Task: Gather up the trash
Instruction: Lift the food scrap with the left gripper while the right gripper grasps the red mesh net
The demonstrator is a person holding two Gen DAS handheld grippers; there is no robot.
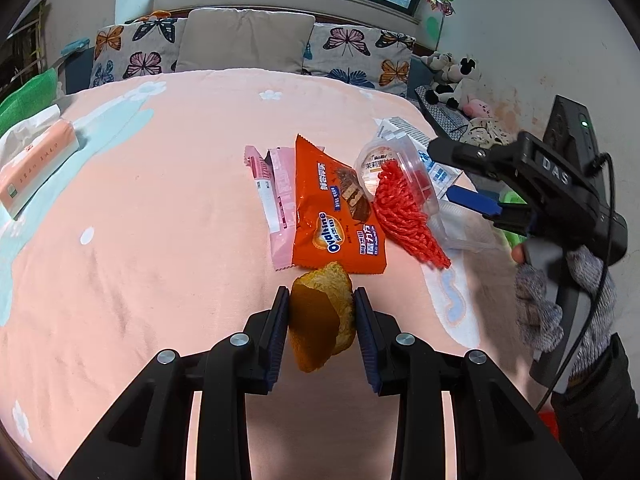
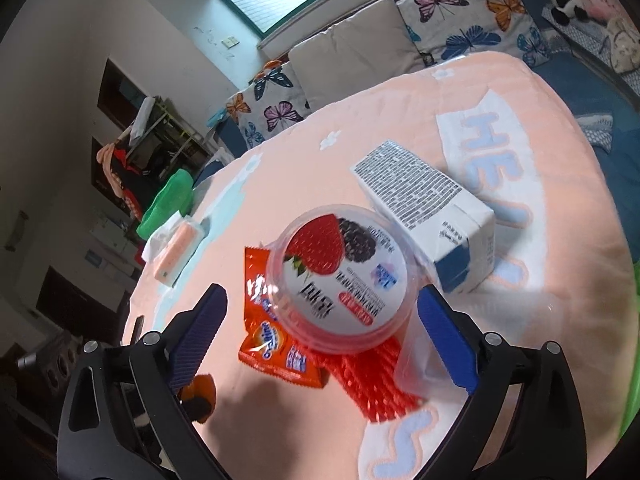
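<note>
On the pink bedspread (image 1: 160,200) the left gripper (image 1: 322,312) pinches an orange peel (image 1: 320,320); the right gripper (image 2: 320,332) hangs spread wide around a plastic cup (image 2: 340,276). Its next move, I judge, is closing squarely on the cup without snagging the red netting (image 2: 372,384) beneath.

Left wrist view: orange peel (image 1: 320,320) partly covered on both sides by the jaw pads. Pink wrapper (image 1: 272,200) overlapped along one edge by the orange Ovaltine packet (image 1: 336,216). Clear plastic cup (image 1: 384,164) half hidden behind the red foam net (image 1: 404,216).

Right wrist view: net (image 2: 372,380) motion-blurred, largely under the cup (image 2: 340,276). Carton (image 2: 424,208) print too small to read.
</note>
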